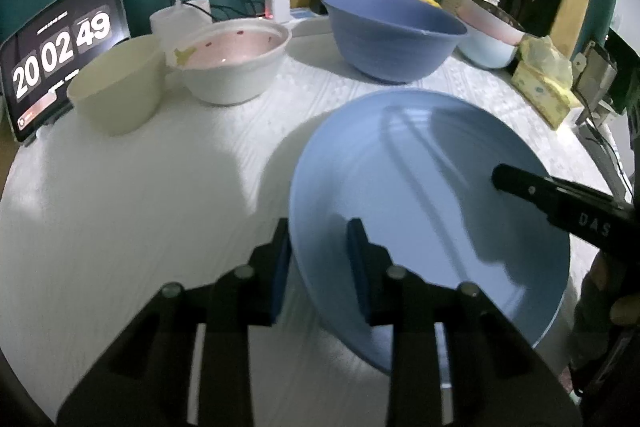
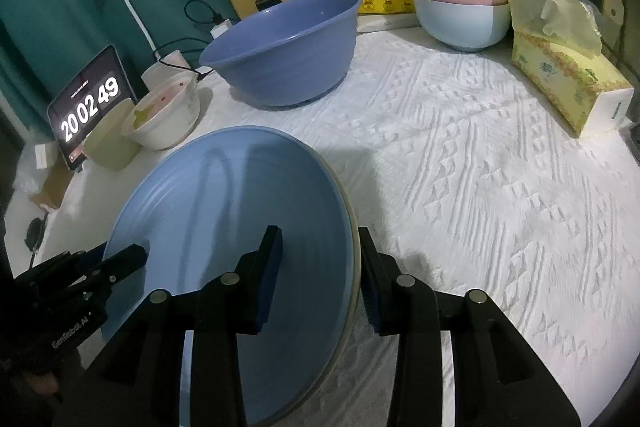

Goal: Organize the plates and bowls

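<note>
**Two grippers meeting on the rim of the light blue plate**

Taking the light blue plate (image 1: 420,195) as the landmark and going left to right across the white textured tablecloth (image 2: 480,187): well off to the plate's far left a tablet (image 1: 60,55) is standing propped, showing a clock face. Just right of the tablet a cream cup (image 1: 116,87) is sitting, and beside it a white bowl with a pink inside (image 1: 236,63). Beyond the plate, further back, a large dark blue bowl (image 1: 392,35) is resting upright on the cloth. Behind and right of the plate a pink bowl is nesting in a pale blue bowl (image 2: 460,23), with a yellow tissue box (image 2: 568,87) lying to the right of that stack.

The plate itself is sitting tilted near the front of the table, and in the right wrist view a second, paler rim is showing just under its right edge.

The left gripper (image 1: 320,267) is straddling the plate's left rim, one blue pad outside and one over the plate's face; a gap is showing on the outer side, and whether the pads are pressing cannot be told. The right gripper (image 2: 320,275) is straddling the plate's right rim at a middling spread, its outer pad lying against the edge, the inner pad over the plate's face; a firm hold cannot be confirmed.
</note>
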The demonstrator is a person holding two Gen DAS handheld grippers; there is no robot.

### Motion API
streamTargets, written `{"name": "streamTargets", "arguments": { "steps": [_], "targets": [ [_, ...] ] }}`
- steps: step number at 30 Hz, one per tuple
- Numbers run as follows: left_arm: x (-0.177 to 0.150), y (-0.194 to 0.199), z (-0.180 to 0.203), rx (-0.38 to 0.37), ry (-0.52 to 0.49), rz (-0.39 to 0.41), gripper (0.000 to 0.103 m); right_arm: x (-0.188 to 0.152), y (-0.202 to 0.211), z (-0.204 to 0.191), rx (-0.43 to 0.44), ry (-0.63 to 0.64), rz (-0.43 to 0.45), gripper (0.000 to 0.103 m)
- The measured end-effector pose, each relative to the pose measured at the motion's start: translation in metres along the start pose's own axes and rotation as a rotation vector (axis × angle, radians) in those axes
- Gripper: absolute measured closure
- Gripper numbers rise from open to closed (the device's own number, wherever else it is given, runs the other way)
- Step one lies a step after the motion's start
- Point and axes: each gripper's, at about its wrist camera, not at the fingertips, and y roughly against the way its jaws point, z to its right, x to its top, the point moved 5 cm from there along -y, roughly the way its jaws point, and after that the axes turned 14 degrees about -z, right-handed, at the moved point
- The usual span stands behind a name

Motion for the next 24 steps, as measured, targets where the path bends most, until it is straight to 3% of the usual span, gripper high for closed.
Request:
{"name": "streamTargets", "arguments": {
  "steps": [24],
  "targets": [
    [-0.045,0.041,-0.095,0.041,0.162,0.056,0.074,-0.003,-0.006,-0.108,0.037,0.159,-0.01,0.064]
  ]
}}
